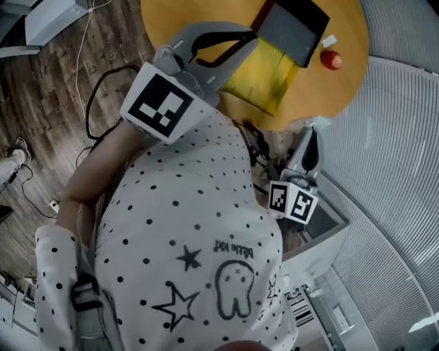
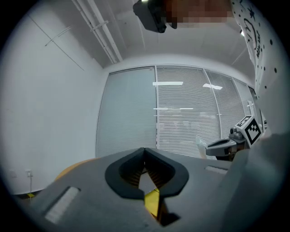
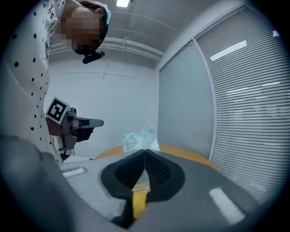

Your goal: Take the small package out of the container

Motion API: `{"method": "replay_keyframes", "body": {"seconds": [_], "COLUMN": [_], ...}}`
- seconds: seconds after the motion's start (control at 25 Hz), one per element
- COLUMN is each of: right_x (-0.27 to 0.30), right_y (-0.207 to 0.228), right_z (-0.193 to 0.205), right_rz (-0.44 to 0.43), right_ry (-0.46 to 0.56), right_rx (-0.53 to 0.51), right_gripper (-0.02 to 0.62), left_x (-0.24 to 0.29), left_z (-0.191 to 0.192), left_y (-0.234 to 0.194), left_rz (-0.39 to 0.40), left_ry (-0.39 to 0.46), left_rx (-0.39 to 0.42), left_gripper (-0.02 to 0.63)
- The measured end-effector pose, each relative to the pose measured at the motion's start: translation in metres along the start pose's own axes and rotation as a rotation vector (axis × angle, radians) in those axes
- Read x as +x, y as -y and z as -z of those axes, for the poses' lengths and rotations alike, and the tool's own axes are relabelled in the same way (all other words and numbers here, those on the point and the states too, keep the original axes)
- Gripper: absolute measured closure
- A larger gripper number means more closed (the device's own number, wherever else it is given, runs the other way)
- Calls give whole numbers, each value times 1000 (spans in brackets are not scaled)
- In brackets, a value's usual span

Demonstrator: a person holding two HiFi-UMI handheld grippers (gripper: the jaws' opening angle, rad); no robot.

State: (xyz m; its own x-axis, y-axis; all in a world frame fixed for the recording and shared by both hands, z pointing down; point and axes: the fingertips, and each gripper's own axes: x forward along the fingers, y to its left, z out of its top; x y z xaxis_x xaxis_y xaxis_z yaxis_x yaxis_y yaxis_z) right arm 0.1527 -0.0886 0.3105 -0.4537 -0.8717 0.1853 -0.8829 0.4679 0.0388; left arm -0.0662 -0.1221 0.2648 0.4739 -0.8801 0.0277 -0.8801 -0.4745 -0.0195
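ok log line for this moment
right gripper: shut on small clear package | left gripper: shut, empty, above yellow bag | package: outside the bag

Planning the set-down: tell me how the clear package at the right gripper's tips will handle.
The clear package looks like thin, crinkled film: probably light and floppy. The right gripper seems to pinch only its edge, so it may swing or slip. Glossy film is likely slippery.

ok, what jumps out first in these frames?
The yellow bag and the dark box at its end, on the round wooden table at the head view's top. Then the right gripper, lower right, shut on a small clear package; the left gripper, shut, hangs over the bag.
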Motion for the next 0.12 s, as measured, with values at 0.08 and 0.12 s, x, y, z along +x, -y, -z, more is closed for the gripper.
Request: {"method": "replay_keyframes", "body": {"seconds": [0.08, 0.12], "right_x": [2, 3], "right_y": [-4, -6], "right_z": [0, 0], "right_rz": [-8, -12], "right_ry": [0, -1], "right_rx": [-12, -18], "right_gripper": [592, 592], "left_x": [-2, -2], "left_z": [1, 1], "left_y": [1, 2], "left_rz": [5, 8], "left_ry": [4, 7], "left_rx": [2, 2], "left_gripper": [603, 603]}}
